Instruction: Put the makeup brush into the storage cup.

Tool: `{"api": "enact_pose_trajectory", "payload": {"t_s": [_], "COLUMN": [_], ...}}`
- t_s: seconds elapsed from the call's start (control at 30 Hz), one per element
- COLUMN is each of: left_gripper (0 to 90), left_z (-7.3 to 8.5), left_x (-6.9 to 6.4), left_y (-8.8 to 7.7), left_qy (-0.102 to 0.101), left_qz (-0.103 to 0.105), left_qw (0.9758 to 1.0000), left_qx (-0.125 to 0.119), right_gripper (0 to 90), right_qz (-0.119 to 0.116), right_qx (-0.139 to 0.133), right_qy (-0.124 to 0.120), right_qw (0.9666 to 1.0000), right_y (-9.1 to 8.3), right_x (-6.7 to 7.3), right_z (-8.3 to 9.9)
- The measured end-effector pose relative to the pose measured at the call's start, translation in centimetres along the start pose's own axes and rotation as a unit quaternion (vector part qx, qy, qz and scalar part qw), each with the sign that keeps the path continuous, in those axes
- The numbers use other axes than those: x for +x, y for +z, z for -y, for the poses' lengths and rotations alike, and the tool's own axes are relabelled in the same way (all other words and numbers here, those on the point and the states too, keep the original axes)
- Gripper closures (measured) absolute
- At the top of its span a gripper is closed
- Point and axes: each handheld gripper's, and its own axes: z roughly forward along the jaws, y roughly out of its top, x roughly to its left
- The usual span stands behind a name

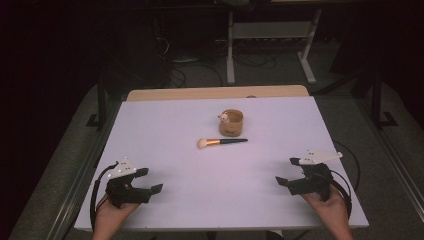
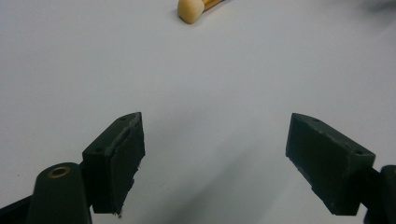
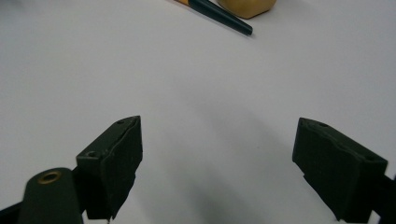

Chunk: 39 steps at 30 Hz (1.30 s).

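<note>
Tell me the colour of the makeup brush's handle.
Dark teal-black, with an orange ferrule; the brush handle shows best in the right gripper view.

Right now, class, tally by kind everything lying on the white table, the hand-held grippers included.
Makeup brush: 1
Tan cup with a small figure on its rim: 1
Grippers, left gripper and right gripper, both open: 2
Total: 4

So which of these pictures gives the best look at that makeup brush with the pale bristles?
The high view: the makeup brush with pale bristles, a gold collar and a dark handle lies whole on the white table, just in front of the small tan cup. The left gripper view catches its bristle head at the top edge; the right gripper view catches its dark handle tip.
</note>
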Motion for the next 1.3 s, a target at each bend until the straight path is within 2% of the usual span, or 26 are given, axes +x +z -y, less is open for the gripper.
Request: {"api": "enact_pose_trajectory", "payload": {"t_s": [0.6, 0.67, 0.93, 1.3], "left_gripper": [19.9, 19.9, 20.1, 20.3], "left_z": [0.09, 0.14, 0.09, -0.23], "left_x": [-0.28, -0.20, -0.21, -0.58], "left_y": [-0.01, 0.03, -0.05, 0.46], "left_qy": [0.008, 0.002, 0.001, 0.014], "left_qz": [0.003, 0.004, 0.004, 0.010], "left_qw": [1.0000, 1.0000, 1.0000, 0.9998], "left_qx": [0.004, 0.002, 0.002, 0.009], "right_gripper": [15.1, 15.1, 15.1, 15.1], "right_qz": [0.001, -0.001, -0.001, 0.000], "right_qx": [-0.001, 0.001, 0.004, 0.003], "right_qy": [-0.006, -0.004, -0.007, -0.005], "right_qw": [1.0000, 1.0000, 1.0000, 1.0000], "right_y": [0.12, 0.21, 0.34, 0.08], "right_x": [0.28, 0.32, 0.49, 0.57], "right_z": [-0.30, -0.33, -0.32, -0.24]}}
